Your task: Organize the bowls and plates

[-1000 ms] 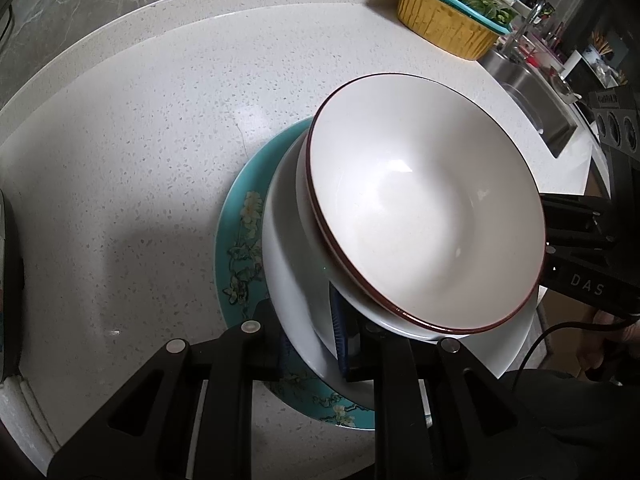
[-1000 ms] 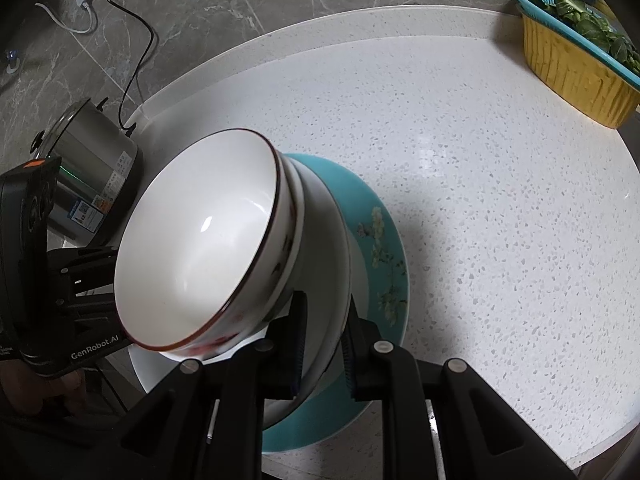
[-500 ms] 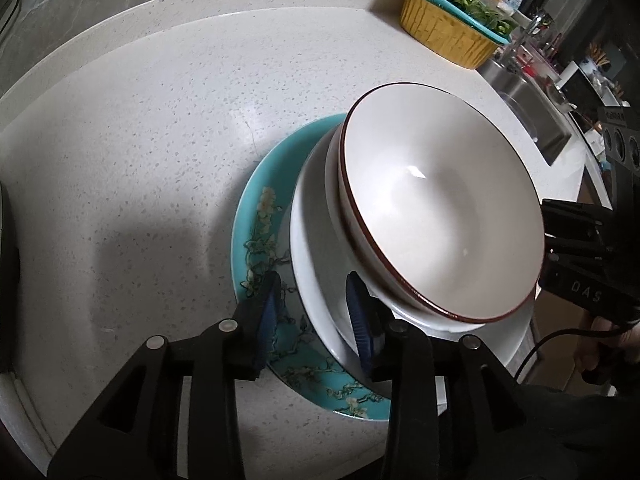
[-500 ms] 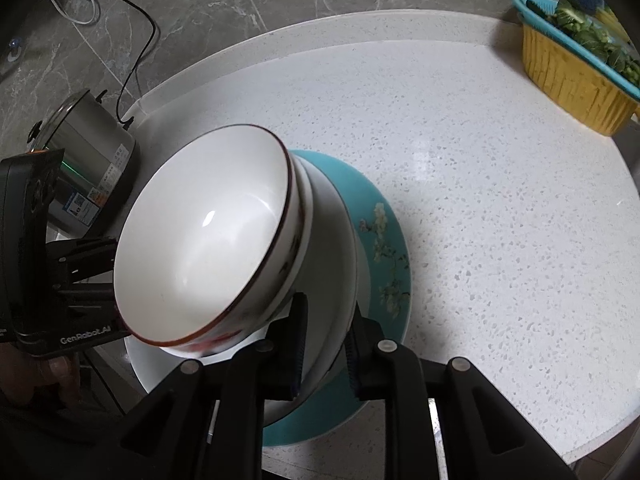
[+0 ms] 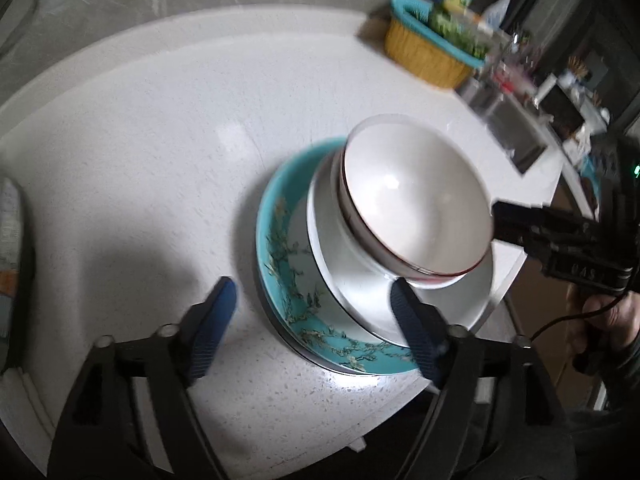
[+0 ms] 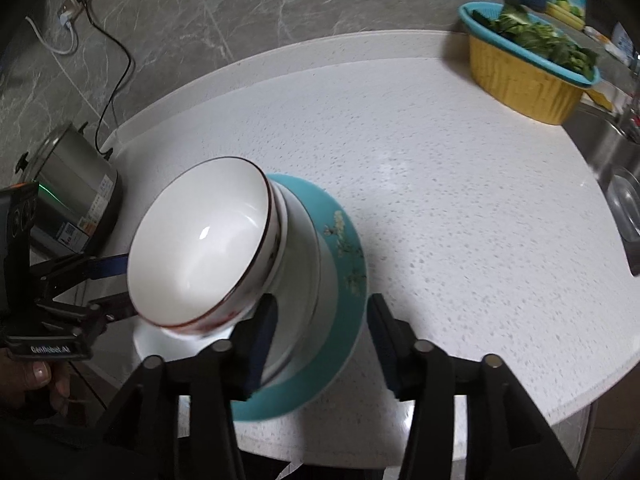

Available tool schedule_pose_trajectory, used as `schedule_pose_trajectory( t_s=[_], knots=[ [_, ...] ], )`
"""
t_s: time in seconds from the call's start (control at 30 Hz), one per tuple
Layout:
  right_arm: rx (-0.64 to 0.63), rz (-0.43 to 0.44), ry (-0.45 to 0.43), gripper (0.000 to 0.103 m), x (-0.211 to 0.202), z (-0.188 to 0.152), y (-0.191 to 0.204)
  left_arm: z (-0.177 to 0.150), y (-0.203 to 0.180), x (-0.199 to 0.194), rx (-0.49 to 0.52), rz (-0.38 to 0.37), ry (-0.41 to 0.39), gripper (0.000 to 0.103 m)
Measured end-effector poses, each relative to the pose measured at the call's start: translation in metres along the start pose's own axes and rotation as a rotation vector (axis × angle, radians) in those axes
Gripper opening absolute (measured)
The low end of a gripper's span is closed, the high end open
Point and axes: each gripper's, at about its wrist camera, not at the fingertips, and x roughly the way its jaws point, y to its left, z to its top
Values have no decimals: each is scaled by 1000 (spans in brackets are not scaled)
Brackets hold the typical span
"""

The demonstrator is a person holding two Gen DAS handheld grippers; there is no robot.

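On the white counter (image 5: 160, 152) stands a stack: a teal floral plate (image 5: 280, 248) at the bottom, a white deep plate (image 5: 360, 292) on it, and a white bowl with a red-brown rim (image 5: 416, 208) on top. My left gripper (image 5: 312, 286) hovers over the stack's near edge; its jaws are opening wide and its pads touch nothing. In the right wrist view the same bowl (image 6: 200, 240) and teal plate (image 6: 344, 264) sit just ahead of my right gripper (image 6: 322, 302). Its jaws are opening too; the plate rims show between them, unpressed.
A yellow basket with a teal colander of greens (image 6: 520, 76) stands at the counter's far right, beside a steel sink (image 5: 516, 132). A steel cooker (image 6: 72, 188) with a cable sits left of the stack. The counter's rounded front edge lies close below the stack.
Both grippers have let go of the plate rims, opened and drawn back and up. The stack stays put on the counter.
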Motion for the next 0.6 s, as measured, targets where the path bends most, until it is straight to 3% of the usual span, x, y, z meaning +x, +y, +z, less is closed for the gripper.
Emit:
schedule_pose_trajectory(
  t_s=[0.03,0.13,0.23,0.33,0.4,0.53,0.6],
  knots=[
    [0,4,-14,68,-7,-1,-1,0,-1,-10,1,5,-37,90],
    [-9,13,-72,74,-28,1,0,0,-3,-40,-20,21,-147,102],
    [-23,13,-141,82,-51,4,0,-4,-9,-68,-68,22,-231,102],
    [-32,36,-234,89,-79,5,3,-9,-20,-91,-106,61,-266,102],
    [-34,55,-301,102,-97,4,6,-13,-32,-110,-126,54,-299,102],
    [-26,65,-368,103,-126,-4,18,-14,-62,-134,-128,111,-312,102],
    [-36,43,-354,103,-134,-9,26,-16,-74,-136,-147,189,-256,102]
  ],
)
